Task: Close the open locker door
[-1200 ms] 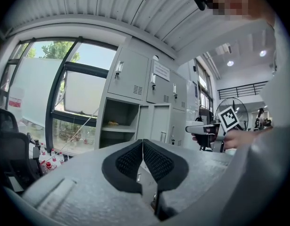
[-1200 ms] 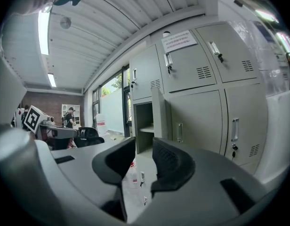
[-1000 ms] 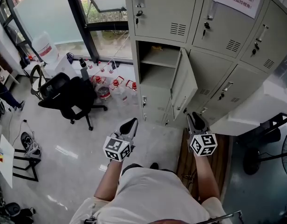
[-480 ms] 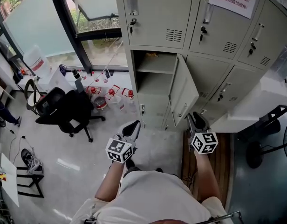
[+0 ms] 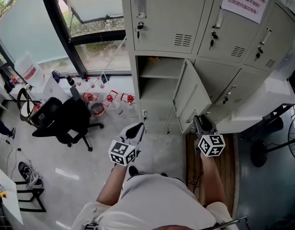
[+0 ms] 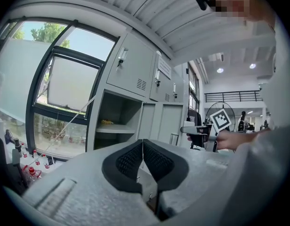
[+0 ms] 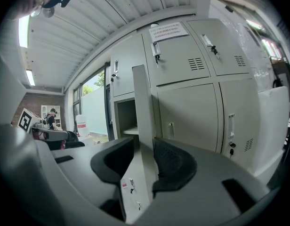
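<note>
The open locker door (image 5: 190, 92) swings out toward me from the grey locker bank, baring a compartment with a shelf (image 5: 157, 73). My right gripper (image 5: 201, 121) is at the door's lower free edge. In the right gripper view the door's edge (image 7: 141, 107) stands upright in the gap of the right gripper (image 7: 144, 161), whose jaws are opening; the pads do not press on it. My left gripper (image 5: 135, 130) hangs to the left of the door, in front of the compartment. In its own view the left gripper (image 6: 143, 154) has its pads together on nothing.
A black office chair (image 5: 61, 119) stands on the floor at the left, with red-capped bottles (image 5: 109, 99) under the window. A wooden board (image 5: 229, 162) lies below the right lockers. A white wrapped bulk (image 5: 262, 104) and a fan (image 5: 293, 147) are at the right.
I have come closer to the lockers and both grippers now sit nearer the open door. The right jaws stand wider apart. The left gripper stays shut.
</note>
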